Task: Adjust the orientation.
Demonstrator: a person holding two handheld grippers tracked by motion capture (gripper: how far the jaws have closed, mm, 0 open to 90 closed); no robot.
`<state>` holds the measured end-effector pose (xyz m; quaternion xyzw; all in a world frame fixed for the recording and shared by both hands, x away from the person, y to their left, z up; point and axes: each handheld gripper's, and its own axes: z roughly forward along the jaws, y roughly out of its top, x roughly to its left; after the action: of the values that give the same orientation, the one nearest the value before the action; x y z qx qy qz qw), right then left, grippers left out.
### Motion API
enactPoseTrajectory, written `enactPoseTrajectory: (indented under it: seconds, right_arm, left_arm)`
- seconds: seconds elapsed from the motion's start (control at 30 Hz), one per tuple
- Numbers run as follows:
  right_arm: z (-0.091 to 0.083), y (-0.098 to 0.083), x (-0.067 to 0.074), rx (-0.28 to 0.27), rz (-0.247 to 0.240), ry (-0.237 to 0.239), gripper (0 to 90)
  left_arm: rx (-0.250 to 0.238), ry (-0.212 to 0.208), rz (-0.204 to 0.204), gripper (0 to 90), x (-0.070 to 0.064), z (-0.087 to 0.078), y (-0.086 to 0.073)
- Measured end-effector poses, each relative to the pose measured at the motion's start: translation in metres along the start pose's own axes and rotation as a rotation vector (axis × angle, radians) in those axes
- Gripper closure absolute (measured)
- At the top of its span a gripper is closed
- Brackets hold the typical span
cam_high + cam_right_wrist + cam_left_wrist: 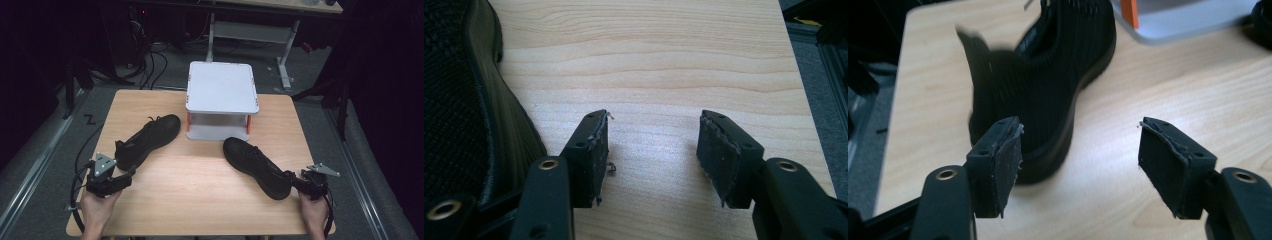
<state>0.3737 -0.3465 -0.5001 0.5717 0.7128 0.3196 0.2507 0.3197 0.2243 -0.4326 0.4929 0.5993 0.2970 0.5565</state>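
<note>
Two black knit shoes lie on the wooden table [200, 195]. In the high view the left shoe [147, 140] rests at an angle on the left half, its heel toward my left gripper [129, 174], which is open just short of that heel. In the left gripper view the heel [1048, 75] stands beyond the left jaw and nothing is between the pads. The right shoe [256, 167] lies on the right half with its heel by my right gripper [295, 181]. In the right gripper view that gripper [654, 120] is open over bare wood, with the shoe [464, 100] beside its left jaw.
A white two-level stand [222, 87] with orange posts sits at the table's far middle, and its corner [1188, 20] shows beyond the left shoe. Dark floor, cables and a desk frame surround the table. The table's right edge [804, 100] runs close to my right gripper.
</note>
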Motion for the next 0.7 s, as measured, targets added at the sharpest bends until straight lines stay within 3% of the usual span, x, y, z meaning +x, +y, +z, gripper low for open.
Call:
enactPoseTrajectory:
  seconds: [0.17,0.23,0.37,0.5,0.57,0.7]
  right_arm:
    - [0.0,0.0,0.0,-0.001,0.002,0.003,46.1]
    - [0.0,0.0,-0.001,-0.003,-0.001,0.005,45.8]
    - [0.0,0.0,-0.001,-0.002,0.006,0.004,45.5]
    - [0.0,0.0,-0.001,-0.002,0.006,0.005,45.4]
    - [0.0,0.0,-0.001,-0.002,0.006,0.006,45.4]
    - [0.0,0.0,-0.001,-0.002,0.009,0.004,45.0]
  left_arm:
    - [-0.002,-0.028,0.022,33.6,-0.009,0.004,0.018]
    - [0.02,-0.041,0.042,33.7,-0.013,0.011,0.029]
    - [0.06,-0.041,0.06,35.1,-0.016,0.026,0.037]
    - [0.088,-0.044,0.074,35.6,-0.018,0.036,0.039]
    - [0.103,-0.034,0.123,35.4,-0.022,0.045,0.037]
    - [0.133,-0.036,0.13,35.6,-0.023,0.057,0.034]
